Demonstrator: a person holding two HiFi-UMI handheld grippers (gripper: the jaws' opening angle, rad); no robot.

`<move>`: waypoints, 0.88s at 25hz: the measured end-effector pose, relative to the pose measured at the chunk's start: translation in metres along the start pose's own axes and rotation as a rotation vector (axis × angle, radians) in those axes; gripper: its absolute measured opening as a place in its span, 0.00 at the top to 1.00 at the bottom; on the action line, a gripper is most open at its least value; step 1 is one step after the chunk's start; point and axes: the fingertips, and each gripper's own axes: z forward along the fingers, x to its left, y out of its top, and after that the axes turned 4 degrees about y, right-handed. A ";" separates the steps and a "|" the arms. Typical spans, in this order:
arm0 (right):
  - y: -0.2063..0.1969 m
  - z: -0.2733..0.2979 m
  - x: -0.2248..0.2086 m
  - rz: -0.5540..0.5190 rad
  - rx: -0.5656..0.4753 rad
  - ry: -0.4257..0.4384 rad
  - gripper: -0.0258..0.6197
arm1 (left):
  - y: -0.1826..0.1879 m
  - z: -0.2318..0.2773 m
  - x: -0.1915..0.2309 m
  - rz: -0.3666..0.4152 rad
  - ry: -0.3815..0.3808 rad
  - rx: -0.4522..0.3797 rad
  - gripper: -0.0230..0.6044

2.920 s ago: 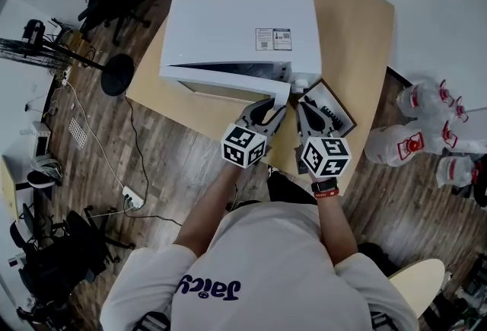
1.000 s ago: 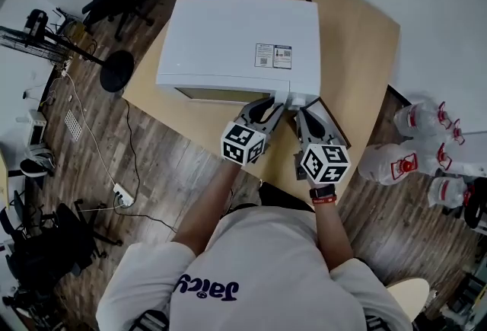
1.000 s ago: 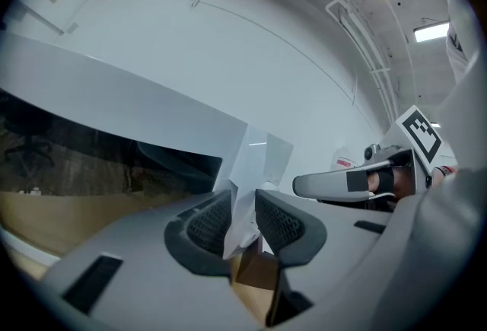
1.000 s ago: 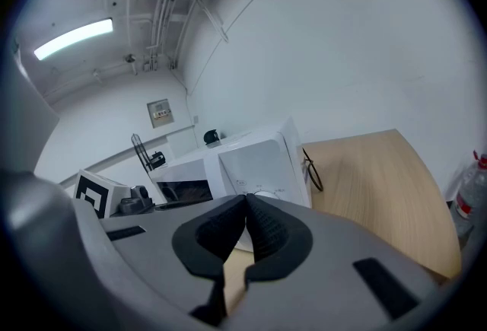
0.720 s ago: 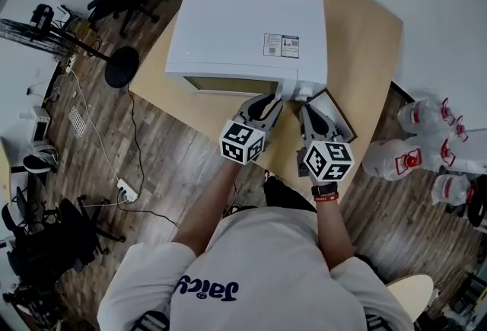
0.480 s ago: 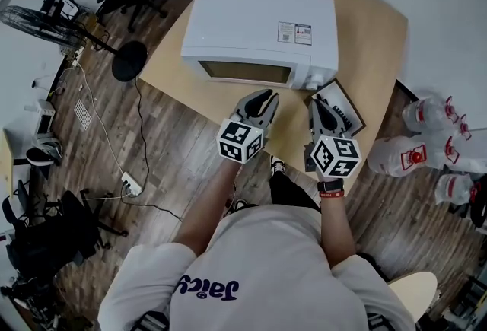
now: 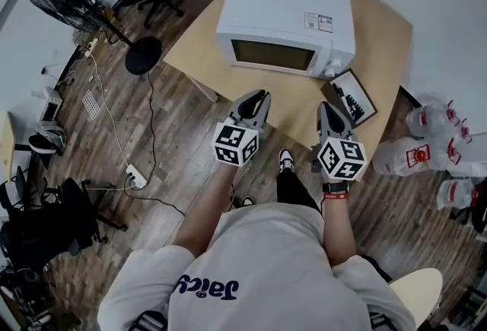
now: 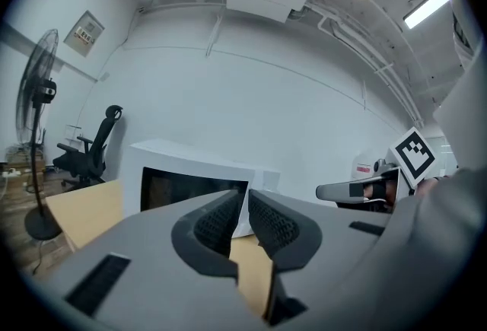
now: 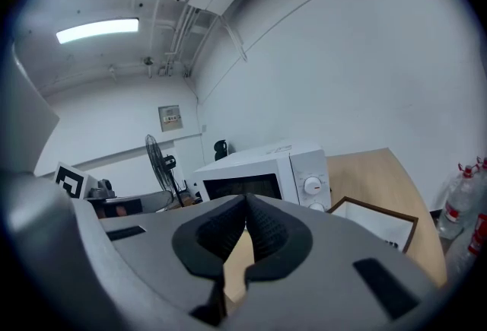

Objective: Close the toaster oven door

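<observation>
the white box-shaped toaster oven (image 7: 285,14) stands on the light wooden table (image 7: 384,33). its dark glass door (image 7: 272,55) is shut flush, and what is inside cannot be seen. the left gripper (image 8: 245,198) hangs off the table's near edge, clear of the oven, its jaws closing to a narrow gap with nothing between them. the right gripper (image 9: 245,204) has its jaws tip to tip, empty. a shallow dark-framed tray with a white bottom (image 7: 352,97) lies just beside the oven. clear plastic bottles with red labels (image 7: 407,156) lie on the wood floor.
</observation>
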 end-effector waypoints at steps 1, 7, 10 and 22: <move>-0.001 -0.006 0.009 -0.005 -0.005 0.001 0.94 | 0.002 -0.013 0.001 0.008 0.006 -0.006 0.87; -0.010 -0.038 0.060 -0.027 -0.030 0.019 0.94 | 0.011 -0.082 0.008 0.071 0.081 -0.013 0.88; -0.014 -0.049 0.081 -0.049 -0.043 0.035 0.94 | 0.011 -0.105 0.014 0.085 0.113 -0.022 0.89; -0.022 -0.081 0.108 -0.113 -0.061 0.004 0.94 | 0.006 -0.147 0.003 0.112 0.109 -0.040 0.93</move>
